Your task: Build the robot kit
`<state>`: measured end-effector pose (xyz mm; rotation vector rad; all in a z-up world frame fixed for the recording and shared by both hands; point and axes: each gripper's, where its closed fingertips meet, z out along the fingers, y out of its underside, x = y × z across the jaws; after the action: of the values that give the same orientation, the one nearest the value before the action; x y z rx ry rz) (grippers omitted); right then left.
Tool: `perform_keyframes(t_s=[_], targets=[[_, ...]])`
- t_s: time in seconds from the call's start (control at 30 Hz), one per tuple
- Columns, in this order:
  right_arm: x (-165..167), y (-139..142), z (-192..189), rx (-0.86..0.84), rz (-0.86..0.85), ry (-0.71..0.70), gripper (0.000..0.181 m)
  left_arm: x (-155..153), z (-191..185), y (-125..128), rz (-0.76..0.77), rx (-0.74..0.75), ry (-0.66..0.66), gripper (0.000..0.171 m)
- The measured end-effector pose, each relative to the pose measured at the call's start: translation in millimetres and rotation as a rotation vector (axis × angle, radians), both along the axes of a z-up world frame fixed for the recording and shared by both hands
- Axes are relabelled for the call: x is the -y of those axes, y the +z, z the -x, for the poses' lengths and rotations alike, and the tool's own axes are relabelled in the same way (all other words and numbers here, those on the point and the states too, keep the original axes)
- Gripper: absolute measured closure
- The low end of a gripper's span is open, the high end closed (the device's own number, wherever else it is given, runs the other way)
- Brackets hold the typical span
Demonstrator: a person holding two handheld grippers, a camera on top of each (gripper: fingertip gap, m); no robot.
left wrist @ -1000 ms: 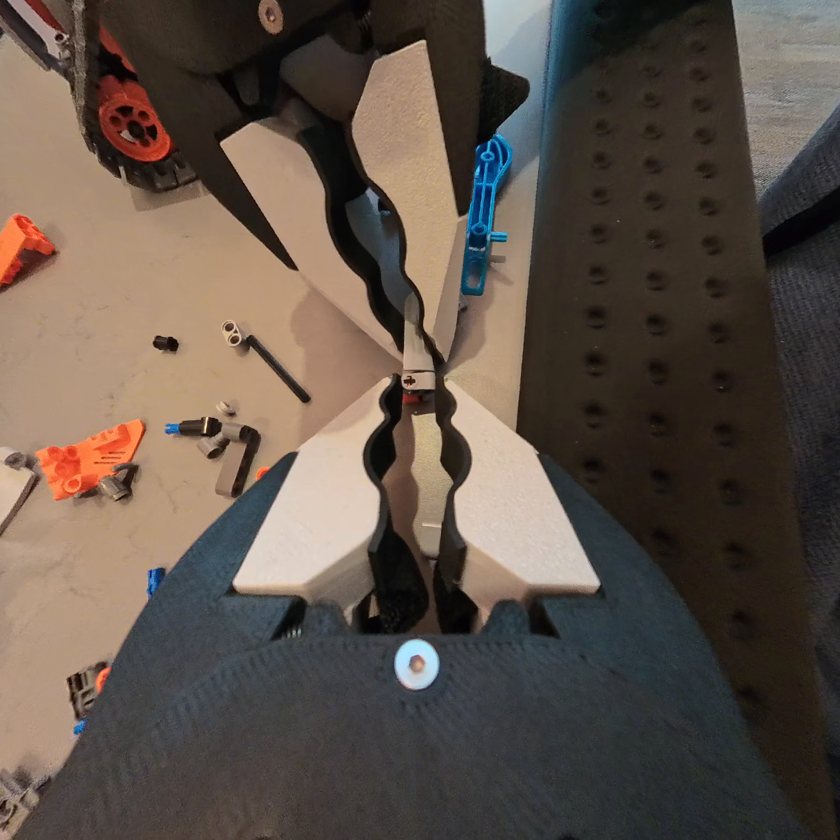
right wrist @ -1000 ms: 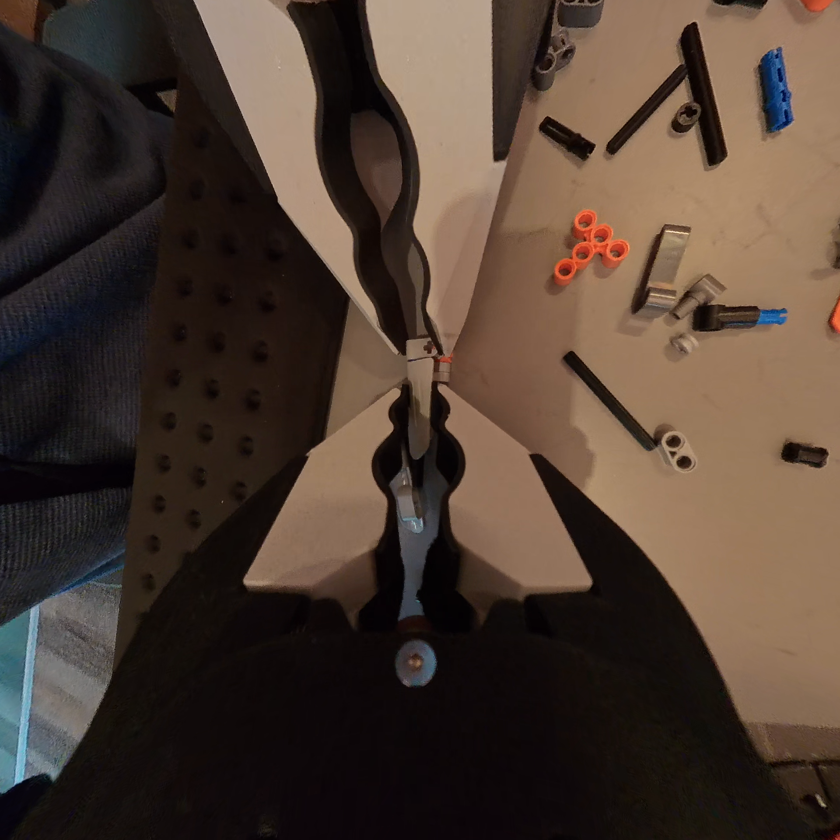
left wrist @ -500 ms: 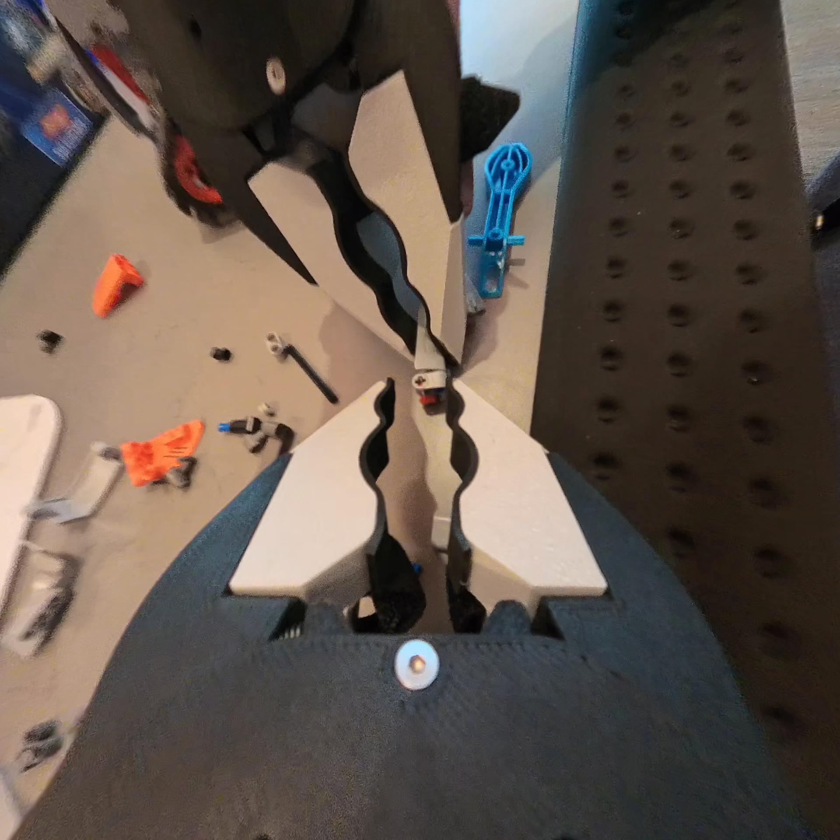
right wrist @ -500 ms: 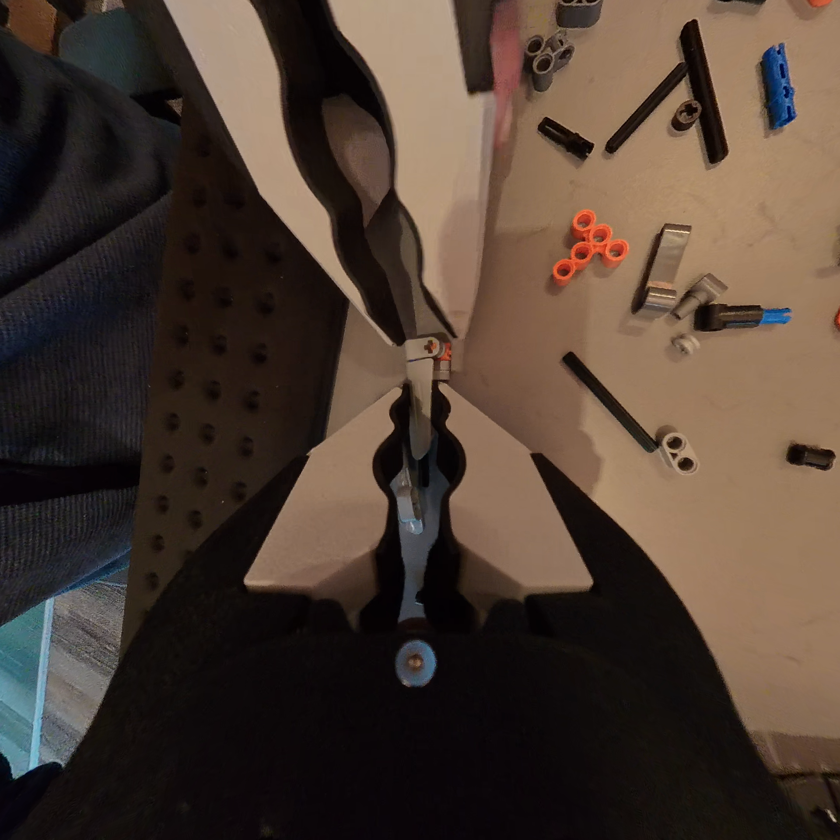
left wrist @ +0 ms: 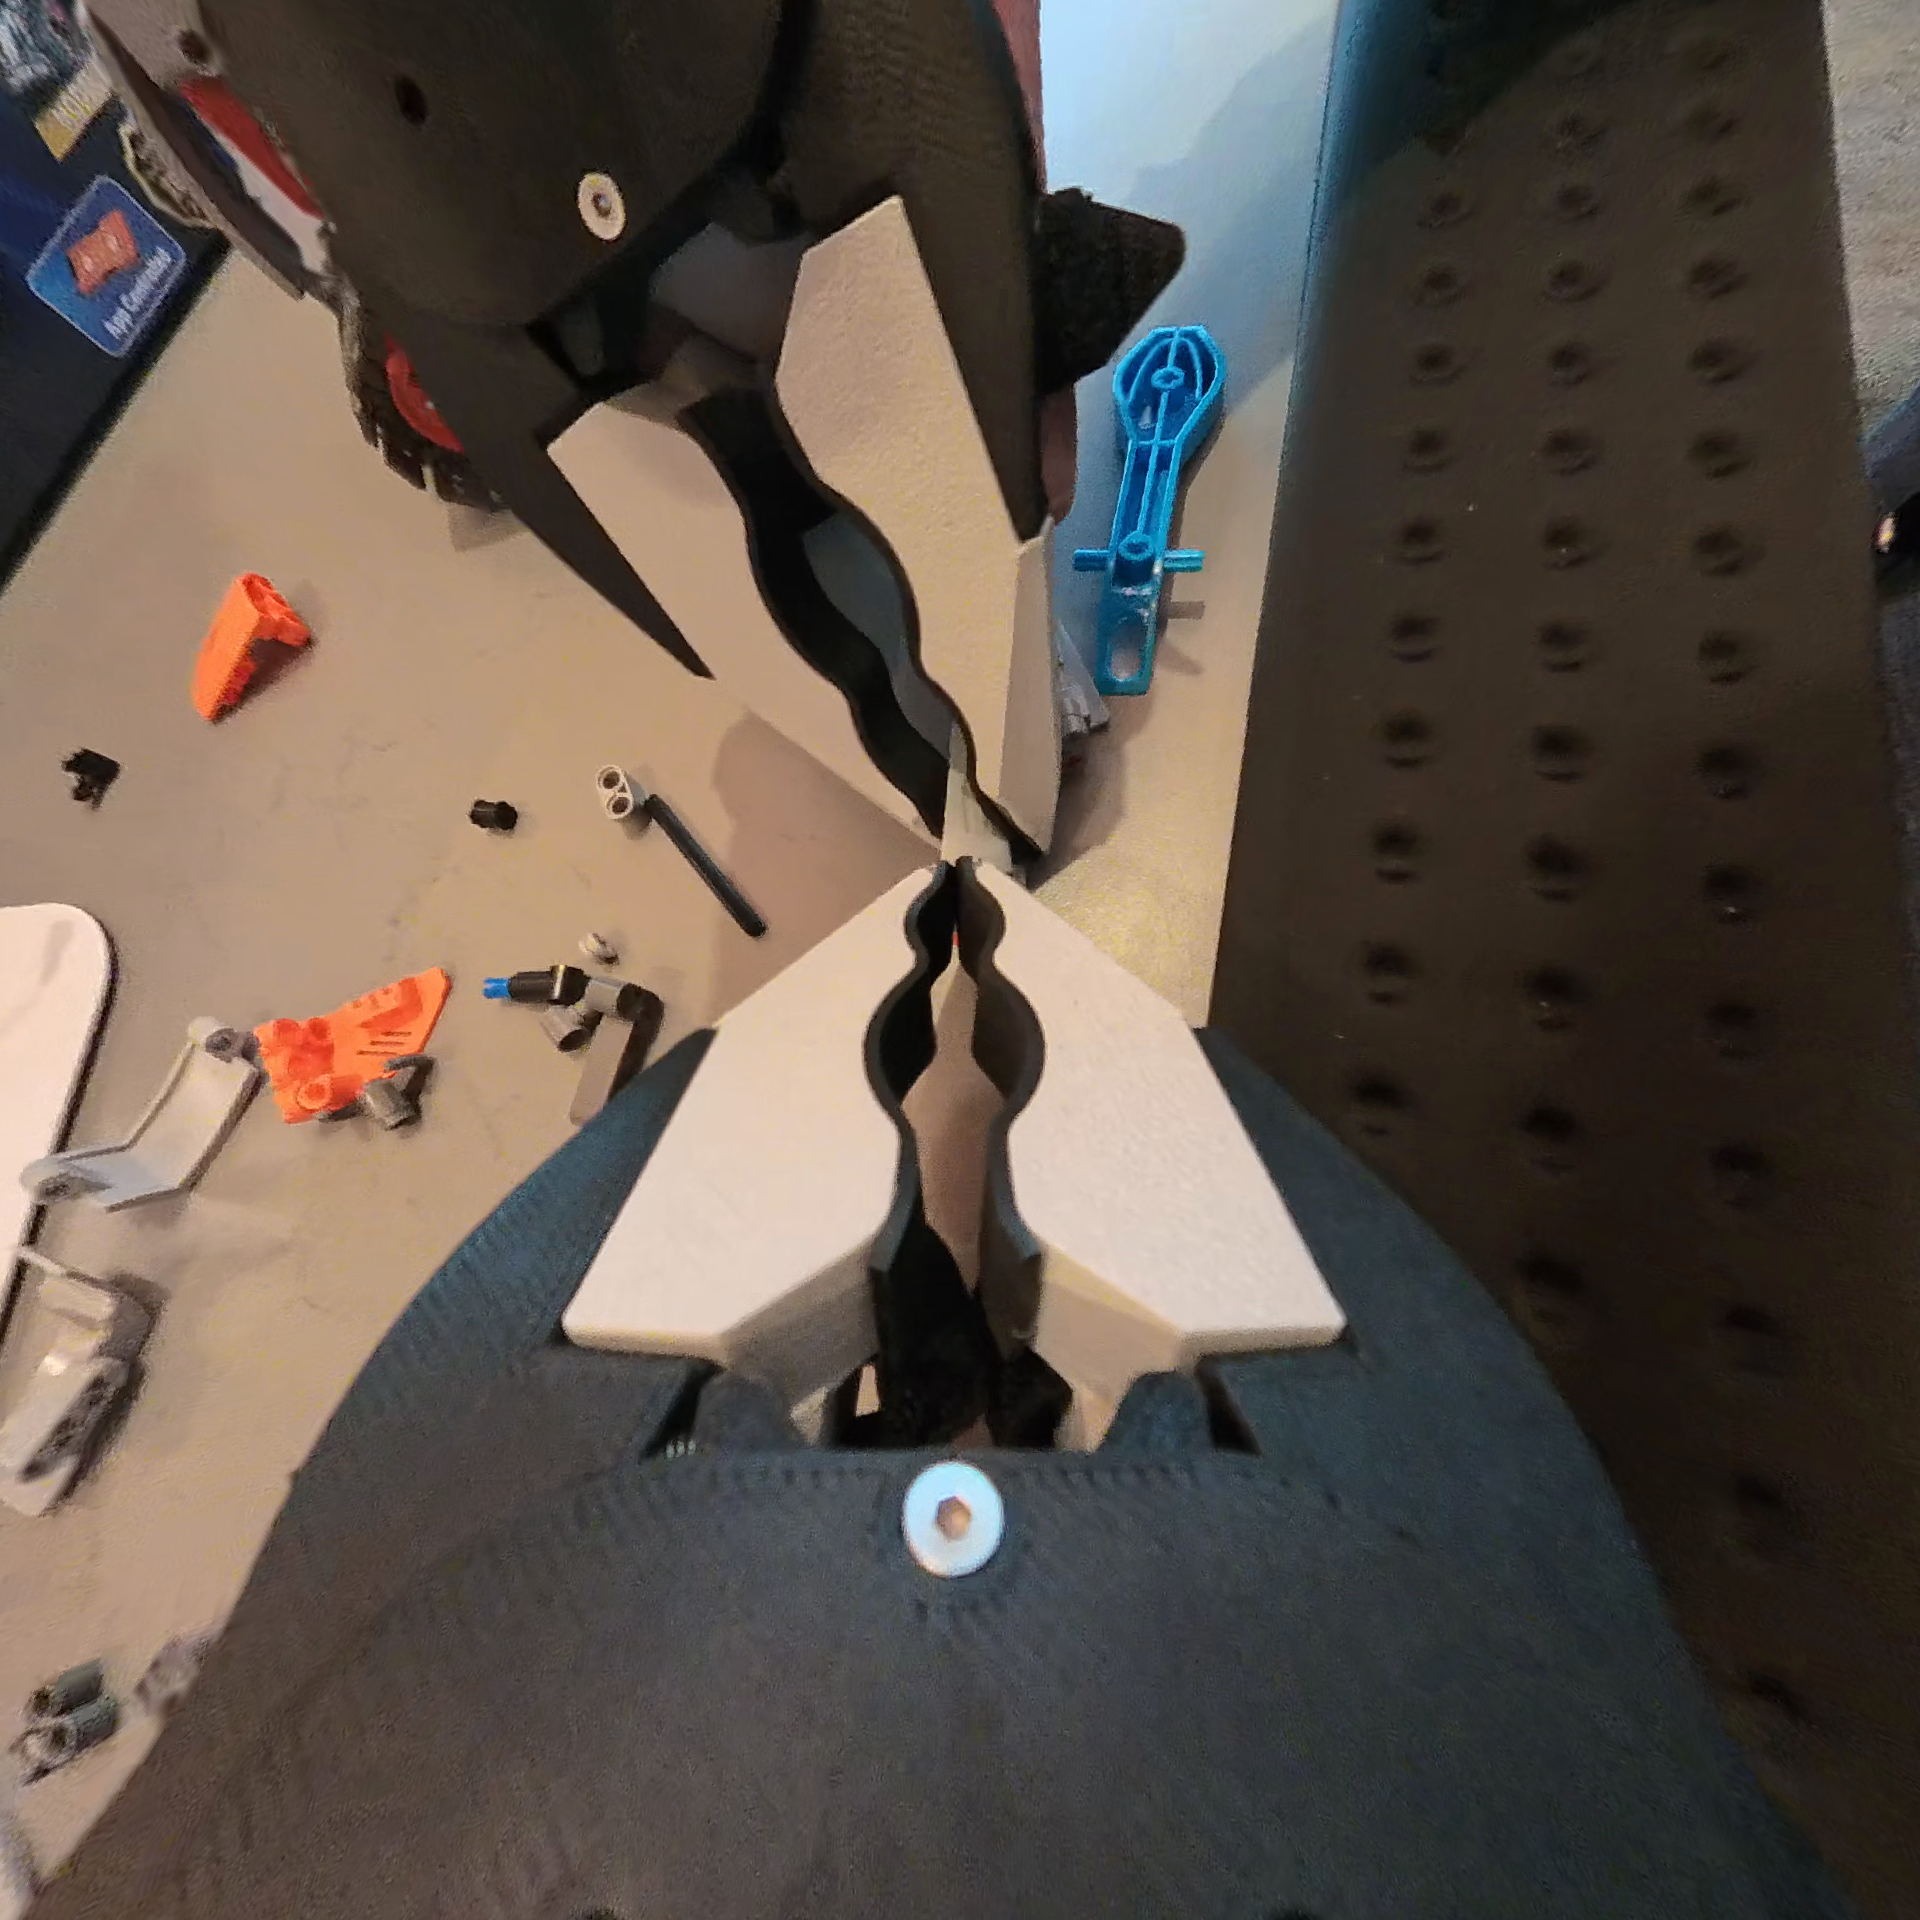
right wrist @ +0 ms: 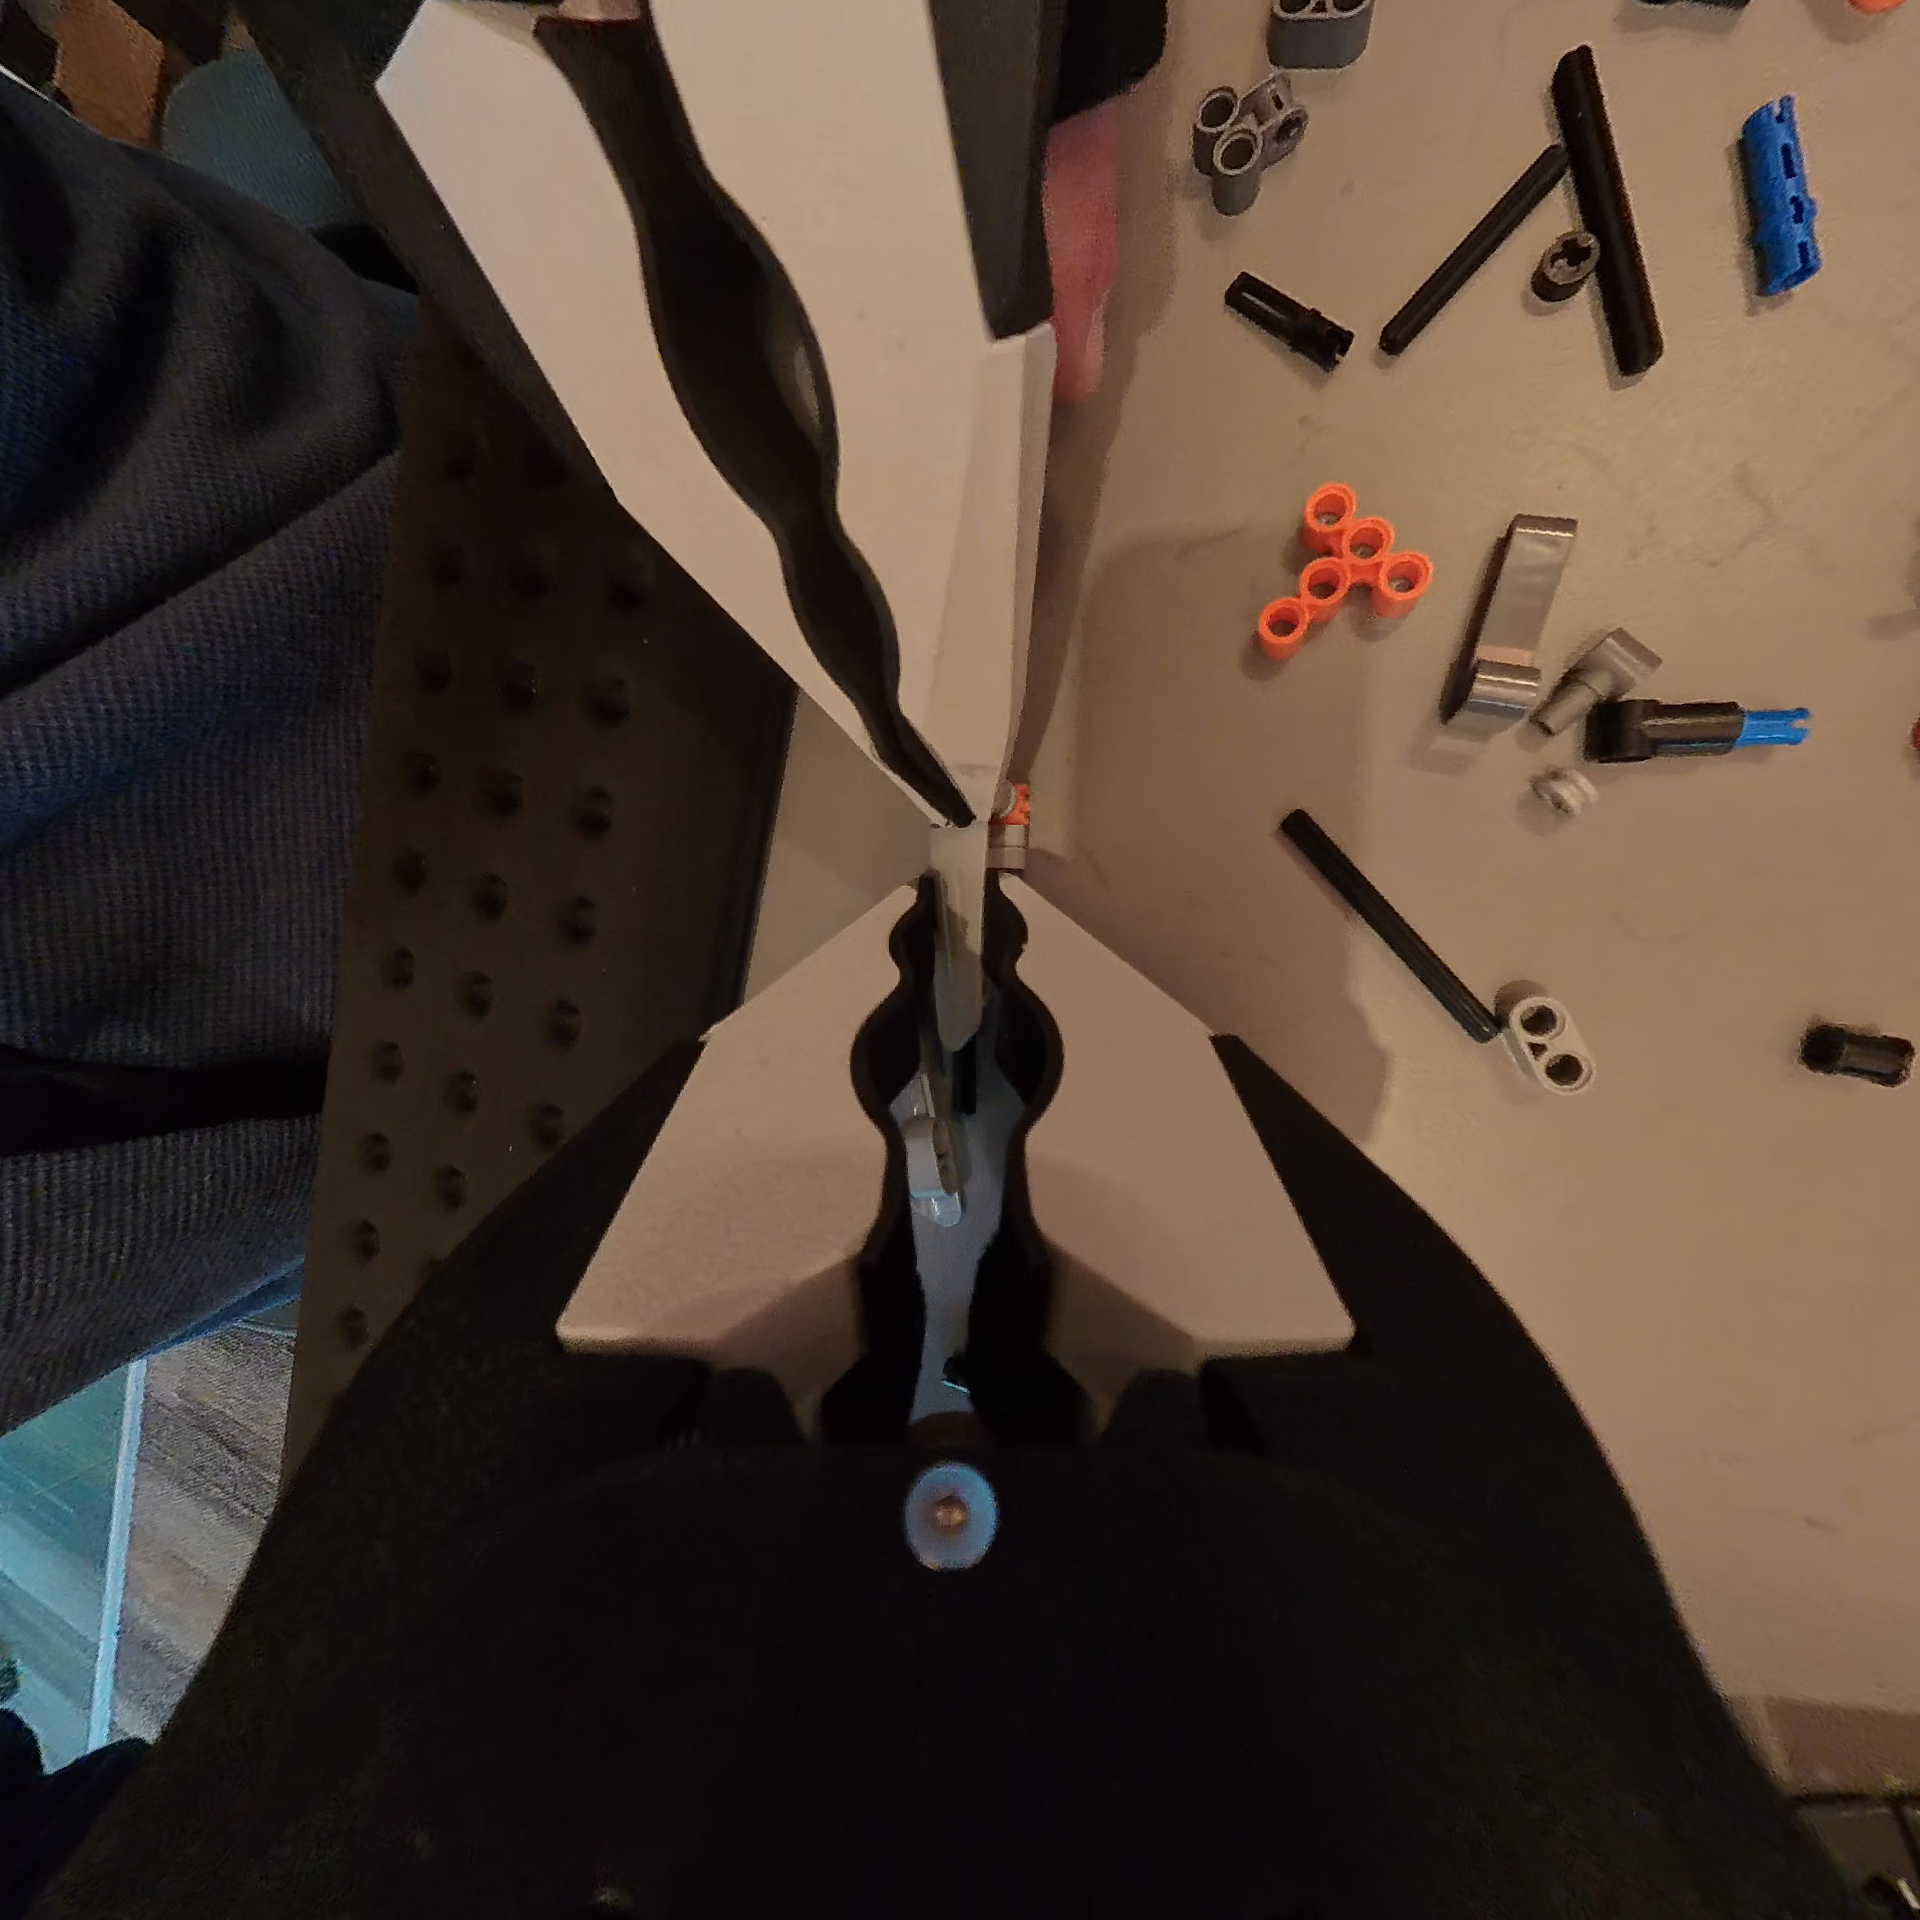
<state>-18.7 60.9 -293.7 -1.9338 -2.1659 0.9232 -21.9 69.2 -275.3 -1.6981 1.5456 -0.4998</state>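
Observation:
My right gripper point(right wrist: 961, 883) is shut on a thin grey beam point(right wrist: 961, 987) that runs back between its fingers and sticks a little past the tips. A small grey and orange pin point(right wrist: 1010, 826) sits on the side of the beam's free end. My left gripper point(left wrist: 953, 881) faces it tip to tip with its fingers closed together. Its tips point(right wrist: 971, 816) touch the beam's end. In the left wrist view the right gripper point(left wrist: 987, 831) comes down from above with the beam point(left wrist: 964, 816) in it. Both are held above the beige table point(right wrist: 1558, 1351).
Loose parts lie on the table: a black axle point(right wrist: 1382, 925), an orange T-shaped piece point(right wrist: 1345, 571), an orange panel point(left wrist: 353, 1039) and a blue lever tool point(left wrist: 1143, 509). A black perforated panel point(left wrist: 1558, 831) runs along the table edge. A person's dark sleeve point(right wrist: 156, 623) is beside it.
My left gripper opened half a second ago and has shut again at the beam's end. It has also tilted and pulled back from the table. The right gripper has kept its hold.

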Motion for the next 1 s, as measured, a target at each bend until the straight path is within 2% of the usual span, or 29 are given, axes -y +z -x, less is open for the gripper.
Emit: perform_keyframes(t_s=[0.13,0.3,0.43,0.53,0.6,0.67,0.9,1.0], targets=[[0,0,-1,0.015,0.008,0.003,0.176,0,1,-3,0.133,0.026,-0.004,0.171],[-1,0,-2,0.031,0.05,-0.009,0.176,0,0,-4,0.193,0.041,-0.007,0.171],[-1,0,-4,0.018,-0.007,-0.013,0.175,0,-1,-4,0.205,0.037,-0.016,0.171],[-2,8,-9,0.012,-0.084,-0.012,0.167,-3,-2,-4,0.164,0.012,-0.019,0.171],[-6,16,-10,-0.023,-0.096,-0.031,0.173,-3,-2,-4,0.148,0.0,-0.024,0.171],[-6,22,-9,-0.064,-0.054,-0.046,0.181,-3,-2,-4,0.139,-0.006,-0.024,0.171],[2,10,-5,-0.041,0.005,-0.034,0.181,-3,-5,-5,0.131,-0.016,-0.025,0.171],[-2,16,-5,-0.079,0.033,-0.06,0.181,-4,-5,-5,0.164,-0.007,-0.026,0.171]])
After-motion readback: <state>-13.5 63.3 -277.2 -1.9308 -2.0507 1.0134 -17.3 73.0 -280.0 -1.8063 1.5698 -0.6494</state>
